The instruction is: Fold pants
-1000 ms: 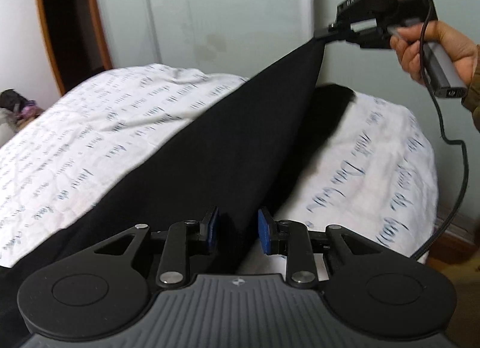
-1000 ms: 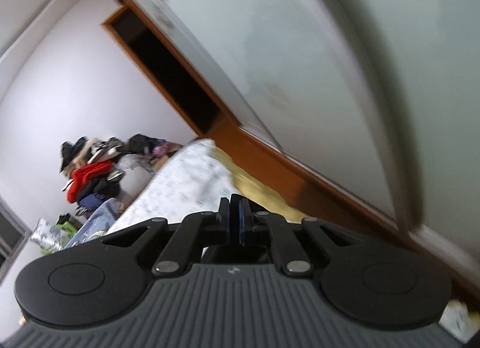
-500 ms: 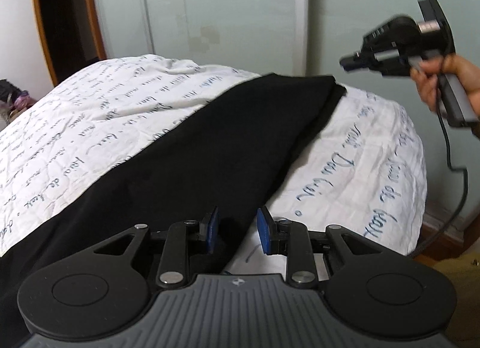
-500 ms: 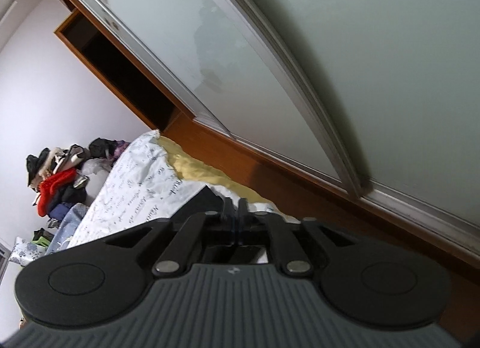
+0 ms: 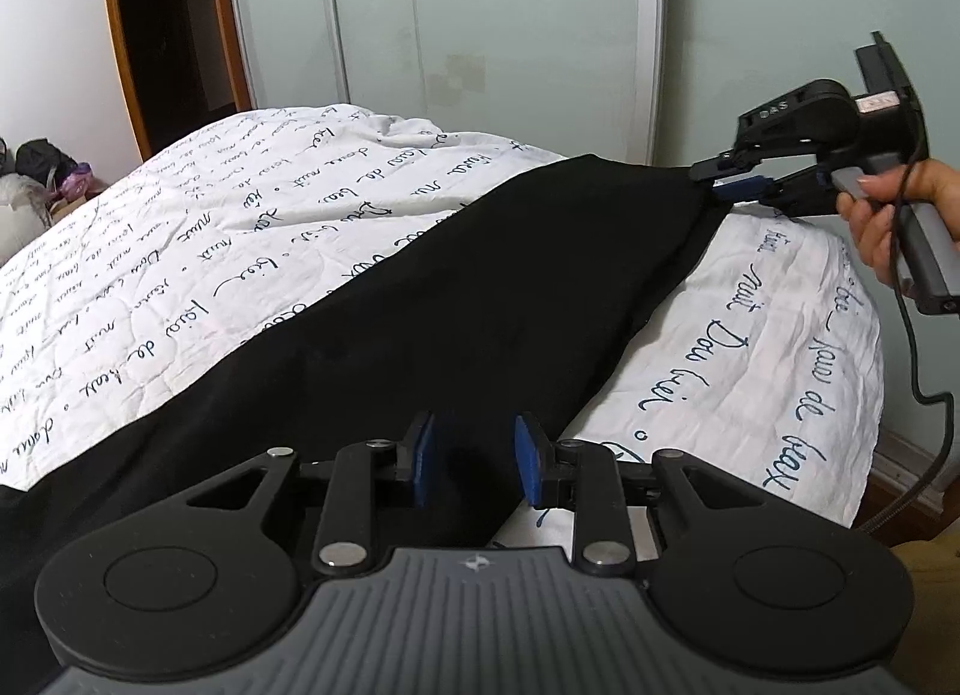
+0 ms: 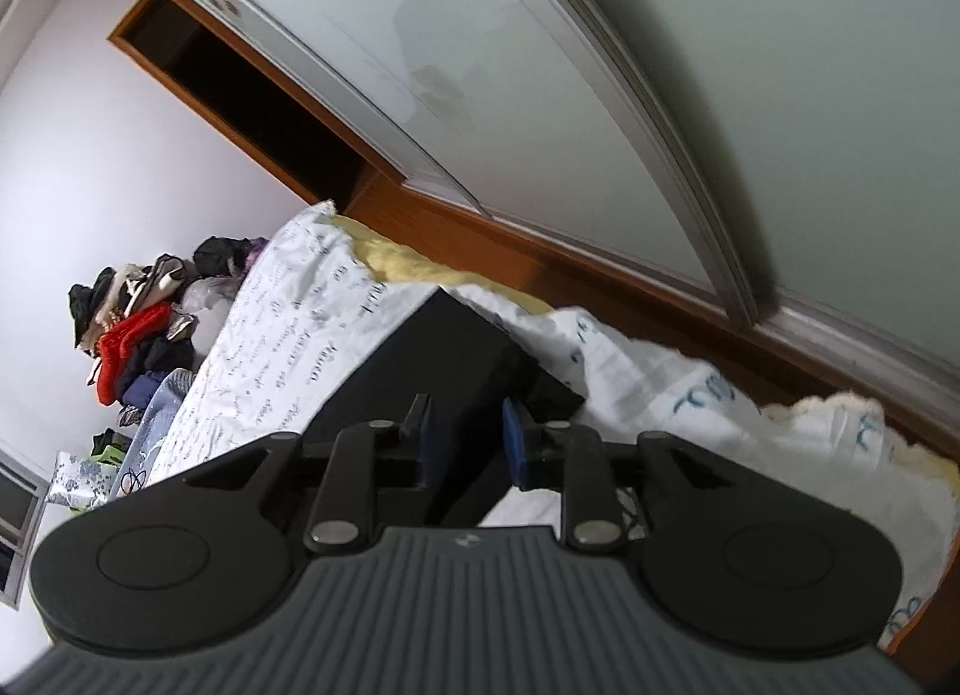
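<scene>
Black pants [image 5: 456, 299] lie flat on the bed quilt [image 5: 198, 251], long axis running from 7 toward 1 o'clock. Right gripper [image 5: 729, 182] sits at the far end, jaws just parted, cloth between them (unpinched). Left gripper [image 5: 474, 461] spread over the near end. Bare quilt either side.

Left gripper [image 5: 474, 458] points down and forward, its blue pads parted with a clear gap between them and nothing pressed by either; right gripper [image 5: 729, 182] reaches in from the right, gripped by the person's right hand [image 5: 888, 215] around its handle; its jaws have just been opening, and from its own camera the pads [image 6: 513, 443] stand apart, dark cloth lying in the gap, unpinched.
</scene>
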A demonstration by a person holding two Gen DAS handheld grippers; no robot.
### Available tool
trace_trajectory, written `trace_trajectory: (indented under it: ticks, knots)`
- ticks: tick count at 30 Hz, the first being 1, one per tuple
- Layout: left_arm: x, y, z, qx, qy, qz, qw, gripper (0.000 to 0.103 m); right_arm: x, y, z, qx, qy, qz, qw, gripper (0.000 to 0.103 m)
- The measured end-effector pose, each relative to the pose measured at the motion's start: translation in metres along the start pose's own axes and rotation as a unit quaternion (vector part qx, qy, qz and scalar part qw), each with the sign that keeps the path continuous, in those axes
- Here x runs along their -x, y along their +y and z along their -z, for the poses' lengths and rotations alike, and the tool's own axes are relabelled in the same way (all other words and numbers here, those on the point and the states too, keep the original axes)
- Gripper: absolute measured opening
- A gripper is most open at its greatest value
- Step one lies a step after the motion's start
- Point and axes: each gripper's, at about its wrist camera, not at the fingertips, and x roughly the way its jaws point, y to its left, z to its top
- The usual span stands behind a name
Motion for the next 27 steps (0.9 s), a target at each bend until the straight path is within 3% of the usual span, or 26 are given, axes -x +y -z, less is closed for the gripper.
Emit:
trace_trajectory:
  ticks: [3,4,5,10,12,14,16,20,21,24,27]
  knots:
    - [-0.002,-0.002,-0.001,-0.004,0.004,-0.001,1.0000,0.028,-0.014,-0.009,0.001,-0.035,0.006,-0.008,0.999,0.024]
    - [-0.001,-0.001,-0.001,-0.003,0.004,0.001,1.0000,0.028,-0.016,-0.011,0.001,-0.043,0.005,-0.014,0.999,0.010]
    - [-0.001,-0.001,0.000,-0.004,0.004,0.002,1.0000,0.028,-0.016,-0.010,0.002,-0.043,0.002,-0.017,0.999,0.005]
    - [0.000,0.006,-0.001,0.002,0.008,0.001,1.0000,0.028,0.017,0.006,0.004,-0.010,-0.043,-0.030,0.999,0.005]
    - [-0.003,0.007,-0.001,0.005,0.010,-0.001,0.9999,0.028,0.019,0.005,0.003,0.005,-0.038,-0.014,0.999,0.004]
    - [-0.006,0.007,0.000,0.005,0.014,-0.003,0.9999,0.028,0.008,-0.004,0.002,-0.005,-0.010,0.008,1.000,0.011]
    - [-0.005,0.006,0.001,0.000,0.015,-0.006,0.9999,0.029,0.004,-0.013,0.003,-0.032,-0.005,0.016,0.999,0.026]
    - [-0.004,0.005,0.002,-0.008,0.015,-0.015,0.9997,0.029,0.018,-0.015,0.005,-0.039,-0.023,0.008,0.999,0.033]
    - [-0.004,0.005,0.002,-0.007,0.014,-0.017,0.9997,0.035,0.020,-0.016,0.005,-0.045,-0.019,0.004,0.999,0.035]
    - [-0.001,0.006,0.002,0.000,0.002,-0.025,0.9997,0.072,0.018,-0.020,0.009,-0.058,-0.005,0.006,0.998,0.038]
    - [0.003,0.003,0.001,-0.011,-0.012,-0.034,0.9993,0.074,0.008,-0.026,0.013,-0.078,0.006,0.004,0.997,0.042]
